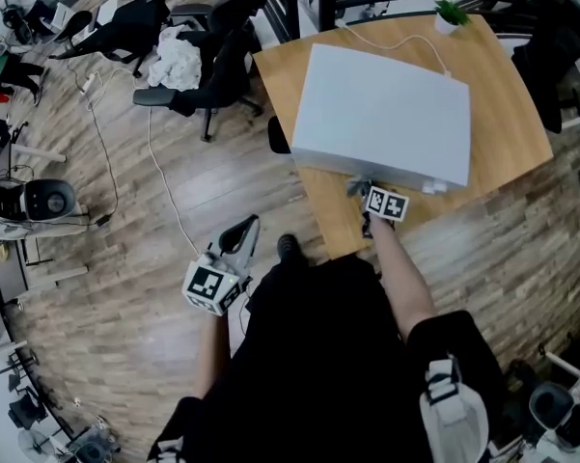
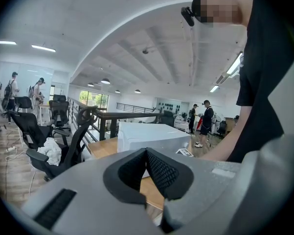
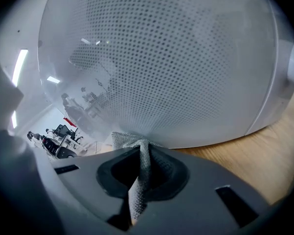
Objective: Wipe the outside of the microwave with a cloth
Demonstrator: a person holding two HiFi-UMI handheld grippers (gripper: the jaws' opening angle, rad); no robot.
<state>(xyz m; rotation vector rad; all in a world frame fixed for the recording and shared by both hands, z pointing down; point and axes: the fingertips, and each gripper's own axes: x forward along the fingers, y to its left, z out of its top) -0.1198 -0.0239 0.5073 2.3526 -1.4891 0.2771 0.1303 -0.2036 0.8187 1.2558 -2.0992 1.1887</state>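
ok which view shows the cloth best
The right gripper view: the grey cloth sits mid-frame, pinched between the right gripper's jaws, its end up against the microwave's dotted door. The head view shows only a small grey bit of it at the microwave's front. The left gripper view does not show it.

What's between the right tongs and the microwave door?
Only the grey cloth, clamped in the right tongs, touching the microwave door; right gripper view.
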